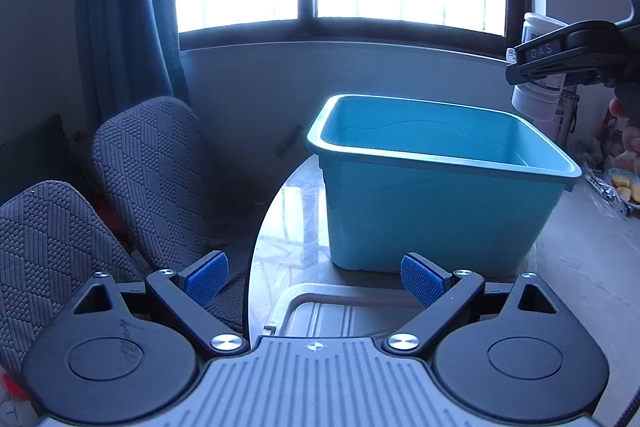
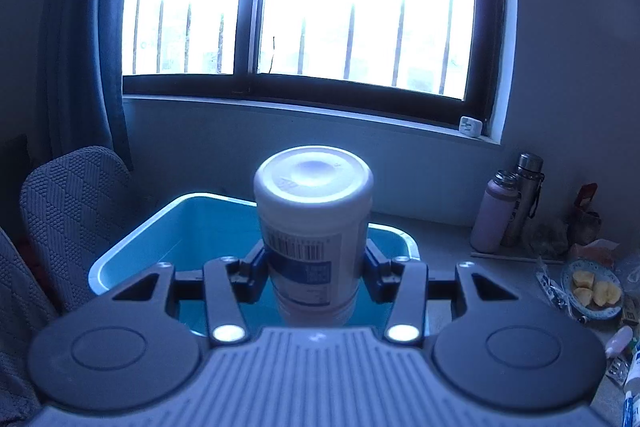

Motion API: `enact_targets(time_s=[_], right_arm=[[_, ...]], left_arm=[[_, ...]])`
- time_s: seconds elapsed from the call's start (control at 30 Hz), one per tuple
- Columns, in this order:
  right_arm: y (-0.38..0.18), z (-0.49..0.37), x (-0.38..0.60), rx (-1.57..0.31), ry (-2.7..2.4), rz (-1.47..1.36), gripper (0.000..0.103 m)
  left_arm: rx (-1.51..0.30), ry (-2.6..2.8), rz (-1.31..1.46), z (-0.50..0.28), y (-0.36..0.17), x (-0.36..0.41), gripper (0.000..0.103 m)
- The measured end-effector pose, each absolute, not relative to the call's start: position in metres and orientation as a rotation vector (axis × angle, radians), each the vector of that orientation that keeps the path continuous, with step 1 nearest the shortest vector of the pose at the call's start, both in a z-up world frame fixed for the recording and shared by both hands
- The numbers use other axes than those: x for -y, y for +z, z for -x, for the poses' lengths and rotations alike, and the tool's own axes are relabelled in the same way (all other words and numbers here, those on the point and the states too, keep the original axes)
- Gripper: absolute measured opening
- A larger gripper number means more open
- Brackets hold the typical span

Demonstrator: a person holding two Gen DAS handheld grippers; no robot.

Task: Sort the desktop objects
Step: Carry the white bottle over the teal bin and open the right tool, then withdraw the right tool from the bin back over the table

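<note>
A teal plastic bin (image 1: pixel 436 211) stands on the table, open at the top; its inside looks bare. It also shows in the right wrist view (image 2: pixel 132 243) below my right gripper. My right gripper (image 2: pixel 314 263) is shut on a white canister with a barcode label (image 2: pixel 314 223), held upright above the bin. In the left wrist view that canister (image 1: pixel 538 99) and right gripper (image 1: pixel 560 59) hang above the bin's right far corner. My left gripper (image 1: pixel 316 279) is open and empty, low in front of the bin.
A clear lidded box (image 1: pixel 320 311) lies under my left gripper. Two grey chairs (image 1: pixel 156 171) stand at the left. Two flasks (image 2: pixel 508 207), a plate of food (image 2: pixel 592 291) and small clutter sit on the table's right side. A window is behind.
</note>
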State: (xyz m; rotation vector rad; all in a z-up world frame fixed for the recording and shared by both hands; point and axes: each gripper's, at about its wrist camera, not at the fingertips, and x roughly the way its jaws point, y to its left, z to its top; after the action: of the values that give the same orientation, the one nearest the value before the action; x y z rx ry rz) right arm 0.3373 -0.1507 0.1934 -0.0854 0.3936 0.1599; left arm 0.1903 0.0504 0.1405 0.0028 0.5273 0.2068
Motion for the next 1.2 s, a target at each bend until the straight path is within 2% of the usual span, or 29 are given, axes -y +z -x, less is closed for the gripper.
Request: enact_targets(time_s=[0.37, 0.4, 0.47, 0.53, 0.97, 1.2], right_arm=[[0.146, -0.399, 0.133, -0.527, 0.202, 0.123, 0.048], [0.140, -0.403, 0.130, -0.546, 0.207, 0.145, 0.051], [0.131, -0.407, 0.123, -0.572, 0.191, 0.204, 0.078], [0.128, -0.401, 0.121, -0.553, 0.181, 0.234, 0.083], [0.164, -0.335, 0.155, -0.475, 0.132, 0.103, 0.085], [0.152, -0.268, 0.174, -0.525, 0.063, 0.059, 0.087]], left_arm=[[-0.580, 0.264, 0.018, -0.216, 0.127, -0.047, 0.095], [-0.584, 0.265, 0.018, -0.218, 0.126, -0.047, 0.095], [-0.592, 0.266, 0.015, -0.220, 0.125, -0.046, 0.095], [-0.595, 0.270, 0.015, -0.219, 0.124, -0.045, 0.095], [-0.558, 0.234, 0.017, -0.185, 0.143, -0.058, 0.095], [-0.602, 0.167, 0.011, -0.141, 0.135, -0.067, 0.095]])
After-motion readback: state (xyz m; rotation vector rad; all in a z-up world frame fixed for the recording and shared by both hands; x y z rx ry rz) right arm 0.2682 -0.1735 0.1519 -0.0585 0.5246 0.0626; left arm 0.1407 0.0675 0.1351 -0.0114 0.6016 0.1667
